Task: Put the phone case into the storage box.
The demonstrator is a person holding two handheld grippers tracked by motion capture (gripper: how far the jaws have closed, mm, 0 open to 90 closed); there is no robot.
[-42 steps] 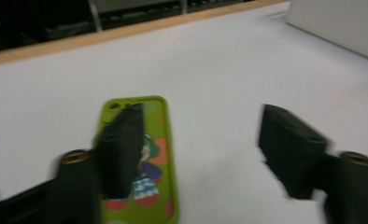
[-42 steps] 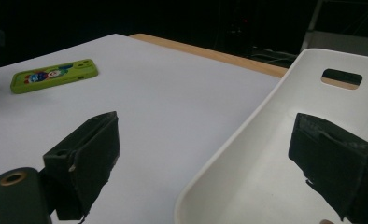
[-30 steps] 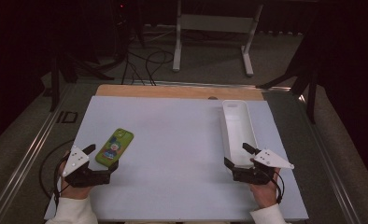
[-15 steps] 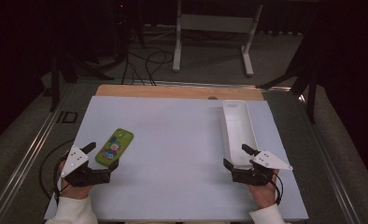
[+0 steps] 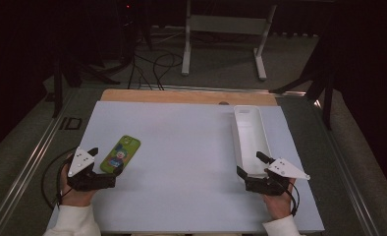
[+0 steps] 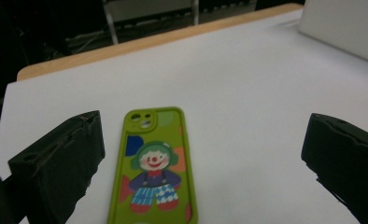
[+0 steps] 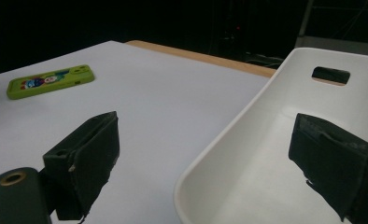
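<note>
A green phone case with a clown picture lies flat at the left of the white board. My left gripper rests on the board right behind it, open, its jaws to either side of the case's near end. In the left gripper view the case lies between the spread jaws of that gripper, touching neither. A long white tray lies at the right. My right gripper is open at its near end. The tray's rim runs between the jaws of the right gripper. The green case lies far off.
A wooden strip borders the board's far edge. Beyond the table a white stand and cables sit on the dark floor. Bare board stretches between the case and the tray.
</note>
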